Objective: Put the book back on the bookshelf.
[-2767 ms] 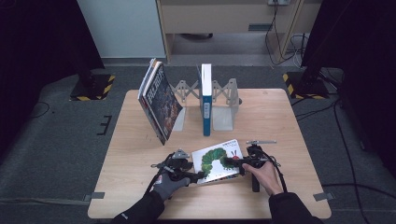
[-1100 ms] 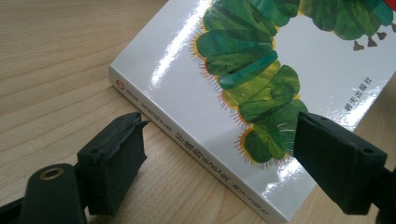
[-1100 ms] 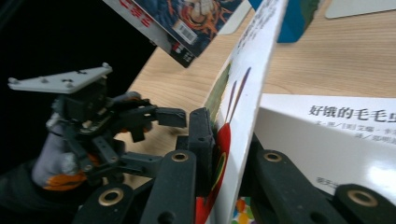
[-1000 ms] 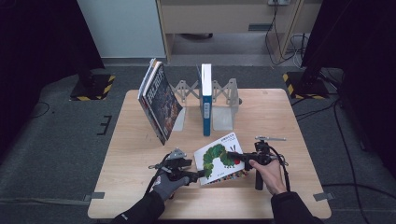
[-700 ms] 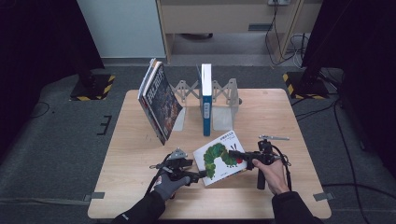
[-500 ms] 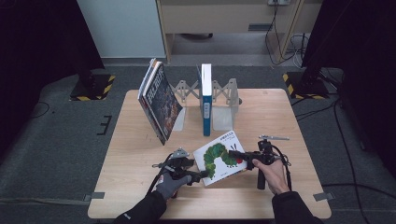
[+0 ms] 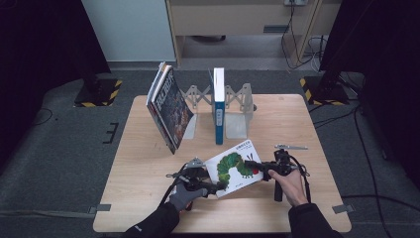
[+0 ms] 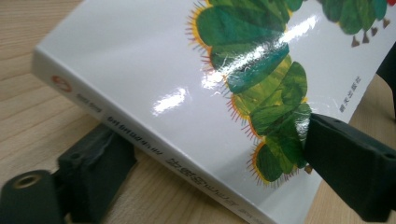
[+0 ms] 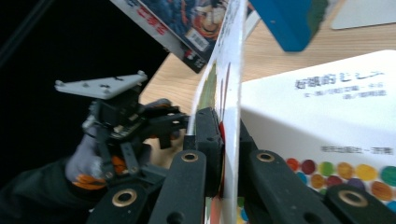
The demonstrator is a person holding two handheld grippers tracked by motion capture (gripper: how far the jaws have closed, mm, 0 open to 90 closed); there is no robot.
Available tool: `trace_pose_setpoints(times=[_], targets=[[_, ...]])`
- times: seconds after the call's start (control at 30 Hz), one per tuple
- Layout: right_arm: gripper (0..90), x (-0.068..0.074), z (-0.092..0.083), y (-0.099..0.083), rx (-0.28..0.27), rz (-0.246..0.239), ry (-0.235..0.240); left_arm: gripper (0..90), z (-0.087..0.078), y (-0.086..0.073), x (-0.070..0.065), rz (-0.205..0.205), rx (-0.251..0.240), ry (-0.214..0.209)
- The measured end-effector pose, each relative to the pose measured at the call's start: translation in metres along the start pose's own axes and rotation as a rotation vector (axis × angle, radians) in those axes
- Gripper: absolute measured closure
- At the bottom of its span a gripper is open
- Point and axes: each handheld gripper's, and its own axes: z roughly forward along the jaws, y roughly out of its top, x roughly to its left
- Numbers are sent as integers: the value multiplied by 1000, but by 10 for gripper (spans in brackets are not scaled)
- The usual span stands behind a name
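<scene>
1. Wood comes first for us: the pale table (image 7: 148, 198) takes up the middle of the high view, on a dark grey floor.
2. At the table's far side we see a grey folding rack (image 7: 237, 106). A stack of leaning books (image 7: 171, 111) tilts against its left end, and a blue book (image 7: 218, 106) stands upright in it.
3. Next is the caterpillar book (image 7: 233, 166), white with a green caterpillar on its cover. It lies near the table's front edge, between the two hands and well apart from the rack. In the right gripper view its cover stands on edge above the white page block (image 9: 327, 107), so the book is partly open.
4. The left hand (image 7: 185, 196) wears a grey glove, and the right hand (image 7: 287, 186) is bare. Both come in from the bottom of the high view.
5. We find the right gripper (image 7: 250, 165) at the book's right edge. Its own view shows the right gripper (image 9: 229, 140) clenched tight on the raised cover, one jaw on each face of the thin board.
6. The left gripper (image 7: 218, 187) meets the book's near left corner. In its own view the left gripper (image 8: 210, 154) straddles that corner, with one jaw low beside the spine and the other over the caterpillar's tail end. Its jaws have just been closing a little with the book between them. We cannot tell whether the pads actually press on it.
</scene>
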Motion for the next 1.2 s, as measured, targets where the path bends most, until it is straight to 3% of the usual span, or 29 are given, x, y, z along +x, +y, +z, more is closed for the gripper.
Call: trace_pose_setpoints(times=[0.2, 0.23, 0.27, 0.43, 0.63, 0.7, 0.77, 0.87, 0.93, 1.03, 1.1, 1.13, 1.2], targets=[[737, -2, 4, -3, 23, -67, -126, 188, -2, 0, 0, -8, 0, 20], [705, -2, 6, -4, 35, -99, -171, 213, -2, 0, -1, -4, -1, 23], [689, -2, 6, -4, 38, -112, -187, 217, -2, -1, -1, -4, -6, 25], [592, -3, 10, -7, 51, -147, -212, 257, -4, 1, -5, -5, -34, 21], [610, 0, 17, -9, 65, -122, -131, 257, -5, 5, -7, -7, -62, -4], [607, 0, 17, -9, 68, -119, -127, 315, -5, 5, -5, 11, -53, 15], [599, -1, 17, -9, 67, -113, -126, 335, -6, 5, -4, 3, -52, 11], [510, -1, 17, -9, 66, -117, -148, 340, -6, 5, -3, 2, -55, 11], [430, 0, 16, -8, 56, -153, -203, 360, -7, 5, -2, 7, -56, 22], [413, -1, 9, -5, 6, -188, -273, 398, -7, 4, -2, 19, -45, 30], [407, -4, 4, -3, -17, -175, -293, 403, -4, 3, -5, 26, -42, 21], [403, -7, 4, -3, -7, -160, -293, 402, -2, 2, -6, 36, -36, 20], [409, -11, 5, -6, 35, -181, -331, 391, 0, 2, -7, 34, -22, 22]])
